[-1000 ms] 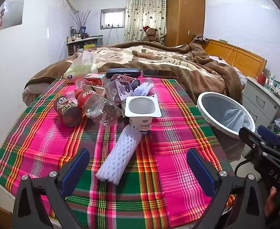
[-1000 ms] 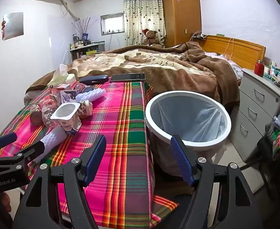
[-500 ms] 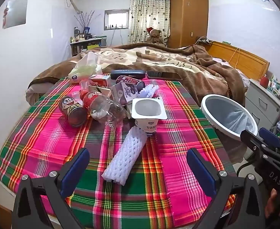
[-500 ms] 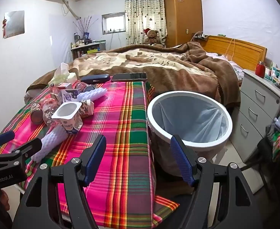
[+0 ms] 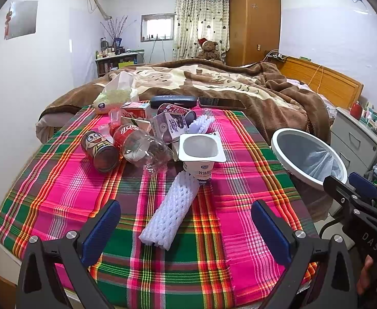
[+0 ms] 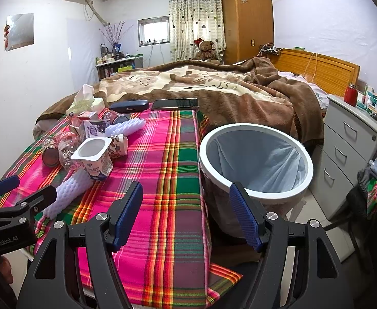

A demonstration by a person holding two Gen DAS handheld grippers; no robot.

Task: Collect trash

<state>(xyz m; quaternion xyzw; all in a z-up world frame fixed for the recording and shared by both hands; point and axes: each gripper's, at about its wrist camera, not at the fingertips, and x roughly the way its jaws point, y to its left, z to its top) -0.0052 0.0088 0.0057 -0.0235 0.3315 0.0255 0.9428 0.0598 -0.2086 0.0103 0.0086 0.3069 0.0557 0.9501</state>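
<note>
Right gripper (image 6: 186, 213) jaws spread wide between plaid table (image 6: 173, 159) and bin (image 6: 255, 193).

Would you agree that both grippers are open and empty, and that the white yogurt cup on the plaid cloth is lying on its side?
Not quite: the yogurt cup stands upright, mouth up, as the left wrist view shows. The left gripper and right gripper are indeed open and empty, and the cup does sit on the plaid cloth.
</note>
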